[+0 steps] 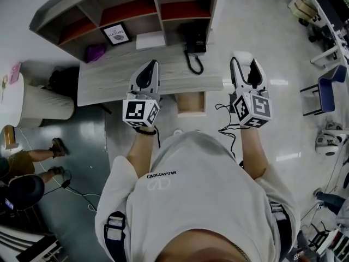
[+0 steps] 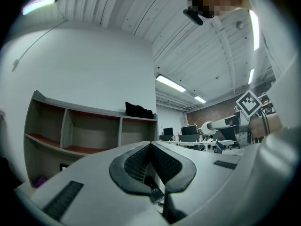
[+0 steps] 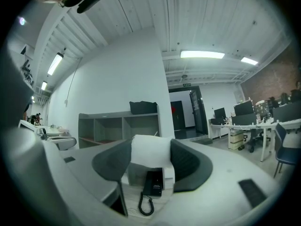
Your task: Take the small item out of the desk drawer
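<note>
My right gripper is shut on a small white item that fills the gap between its dark pads. In the head view this gripper hovers past the right end of the grey wooden desk, and the item cannot be made out there. The desk drawer stands pulled out below the desk's front edge, between my two hands. My left gripper hangs over the desk's middle. In its own view the left gripper has its pads meeting at the tip with nothing between them.
A black corded phone sits at the desk's back right, also seen as the phone below my right jaws. A shelf hutch, a white box and a framed picture line the back. A white bin and a seated person are at left, a blue chair at right.
</note>
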The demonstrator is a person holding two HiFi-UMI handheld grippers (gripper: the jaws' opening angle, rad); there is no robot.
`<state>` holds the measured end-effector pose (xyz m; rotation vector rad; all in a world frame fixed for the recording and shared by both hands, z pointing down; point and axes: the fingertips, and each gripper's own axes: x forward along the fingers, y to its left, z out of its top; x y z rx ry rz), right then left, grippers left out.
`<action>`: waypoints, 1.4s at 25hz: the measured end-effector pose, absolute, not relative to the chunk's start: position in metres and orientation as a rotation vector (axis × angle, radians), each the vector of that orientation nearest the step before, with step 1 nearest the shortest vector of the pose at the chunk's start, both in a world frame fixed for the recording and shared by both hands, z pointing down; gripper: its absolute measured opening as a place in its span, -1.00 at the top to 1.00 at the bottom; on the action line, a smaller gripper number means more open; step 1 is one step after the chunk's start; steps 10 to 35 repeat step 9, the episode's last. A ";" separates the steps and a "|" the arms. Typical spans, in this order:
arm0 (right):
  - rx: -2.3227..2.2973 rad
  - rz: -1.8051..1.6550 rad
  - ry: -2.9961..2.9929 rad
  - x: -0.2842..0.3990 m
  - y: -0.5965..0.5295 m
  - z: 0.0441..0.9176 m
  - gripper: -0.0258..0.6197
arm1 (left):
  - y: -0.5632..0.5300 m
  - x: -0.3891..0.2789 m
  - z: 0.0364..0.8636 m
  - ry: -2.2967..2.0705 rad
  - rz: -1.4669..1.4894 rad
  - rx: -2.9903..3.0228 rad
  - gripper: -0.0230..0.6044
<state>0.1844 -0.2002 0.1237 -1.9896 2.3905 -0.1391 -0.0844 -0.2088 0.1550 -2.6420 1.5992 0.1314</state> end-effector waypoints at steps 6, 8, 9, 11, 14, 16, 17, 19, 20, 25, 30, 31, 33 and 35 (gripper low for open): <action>-2.004 -0.159 2.382 0.188 -0.198 0.128 0.13 | -0.207 -0.085 0.157 1.607 0.132 -2.648 0.93; -2.009 -0.159 2.378 0.188 -0.197 0.128 0.13 | -0.206 -0.085 0.159 1.605 0.131 -2.652 0.93; -2.011 -0.159 2.376 0.189 -0.197 0.128 0.13 | -0.205 -0.085 0.159 1.605 0.130 -2.654 0.93; -2.011 -0.159 2.376 0.189 -0.197 0.128 0.13 | -0.205 -0.085 0.159 1.605 0.130 -2.654 0.93; -2.011 -0.159 2.376 0.189 -0.197 0.128 0.13 | -0.205 -0.085 0.159 1.605 0.130 -2.654 0.93; -2.011 -0.159 2.376 0.189 -0.197 0.128 0.13 | -0.205 -0.085 0.159 1.605 0.130 -2.654 0.93; -2.011 -0.159 2.376 0.189 -0.197 0.128 0.13 | -0.205 -0.085 0.159 1.605 0.130 -2.654 0.93; -2.011 -0.159 2.376 0.189 -0.197 0.128 0.13 | -0.205 -0.085 0.159 1.605 0.130 -2.654 0.93; -2.011 -0.159 2.376 0.189 -0.197 0.128 0.13 | -0.205 -0.085 0.159 1.605 0.130 -2.654 0.93; -2.011 -0.159 2.376 0.189 -0.197 0.128 0.13 | -0.205 -0.085 0.159 1.605 0.130 -2.654 0.93; -2.011 -0.159 2.376 0.189 -0.197 0.128 0.13 | -0.205 -0.085 0.159 1.605 0.130 -2.654 0.93; -2.011 -0.159 2.376 0.189 -0.197 0.128 0.13 | -0.205 -0.085 0.159 1.605 0.130 -2.654 0.93; -2.011 -0.159 2.376 0.189 -0.197 0.128 0.13 | -0.205 -0.085 0.159 1.605 0.130 -2.654 0.93; -2.011 -0.159 2.376 0.189 -0.197 0.128 0.13 | -0.205 -0.085 0.159 1.605 0.130 -2.654 0.93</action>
